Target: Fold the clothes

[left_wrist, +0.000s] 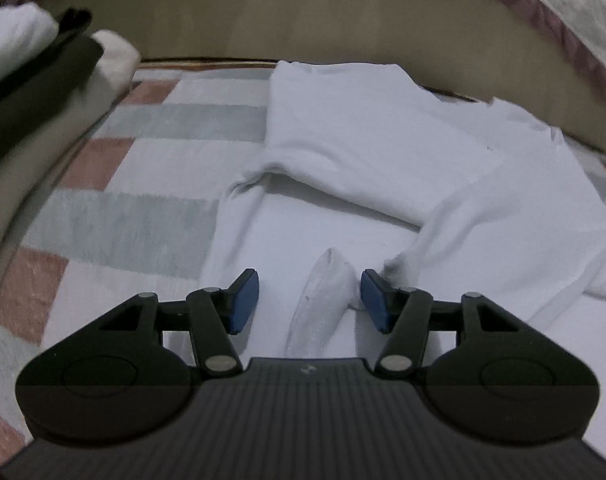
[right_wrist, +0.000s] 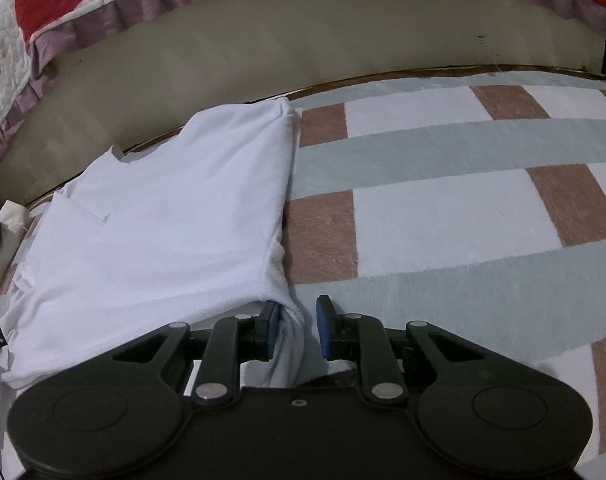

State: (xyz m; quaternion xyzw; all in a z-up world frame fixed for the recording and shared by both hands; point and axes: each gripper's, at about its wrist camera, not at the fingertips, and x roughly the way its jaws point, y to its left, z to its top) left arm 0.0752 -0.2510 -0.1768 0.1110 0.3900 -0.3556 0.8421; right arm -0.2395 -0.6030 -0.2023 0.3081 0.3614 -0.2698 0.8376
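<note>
A white garment (left_wrist: pixel 383 136) lies spread on the checked blanket (left_wrist: pixel 115 220), its near part folded over with a sleeve running to the right. My left gripper (left_wrist: pixel 311 300) hovers low over the near part and is open wide. A raised ridge of white cloth (left_wrist: pixel 323 292) stands between its blue pads (left_wrist: pixel 245 300) without touching them. In the right wrist view the same garment (right_wrist: pixel 163 216) fills the left half. My right gripper (right_wrist: pixel 297 330) sits at the garment's near right corner, partly open. The cloth edge (right_wrist: pixel 293 328) hangs between its fingers, against the left pad (right_wrist: pixel 271 330) only.
A stack of folded white, black and beige clothes (left_wrist: pixel 43 80) stands at the left. A beige padded bed wall (right_wrist: pixel 303 40) runs along the far edge, with a red and white quilt (right_wrist: pixel 63 4) above it. The checked blanket (right_wrist: pixel 443 208) stretches bare to the right.
</note>
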